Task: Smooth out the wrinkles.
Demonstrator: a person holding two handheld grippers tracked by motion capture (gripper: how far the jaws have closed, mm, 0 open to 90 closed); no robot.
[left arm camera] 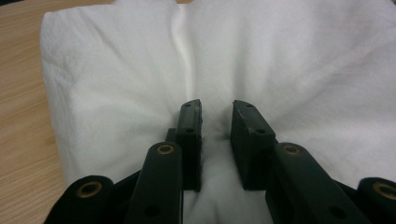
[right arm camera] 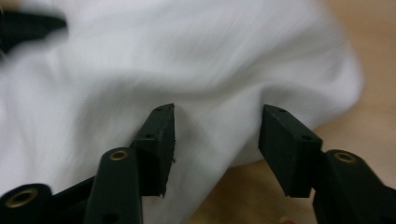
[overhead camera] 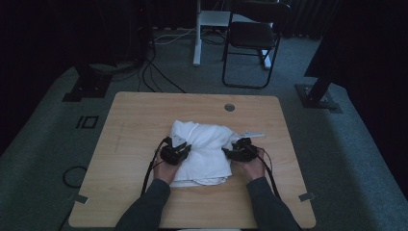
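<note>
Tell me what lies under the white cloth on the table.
The white cloth lies bunched on the wooden table; bare tabletop shows all around it. Its folds cover whatever might sit beneath, so nothing more can be told. The left gripper pinches a fold.

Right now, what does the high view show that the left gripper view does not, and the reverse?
The high view alone gives both hands, the right claw at the white cloth's right edge, the whole wooden table, and a black chair on the carpet beyond. The left gripper view alone gives the left claw up close: a ridge of cloth bunched between its narrow-set jaws. Both show the cloth on the table.
</note>
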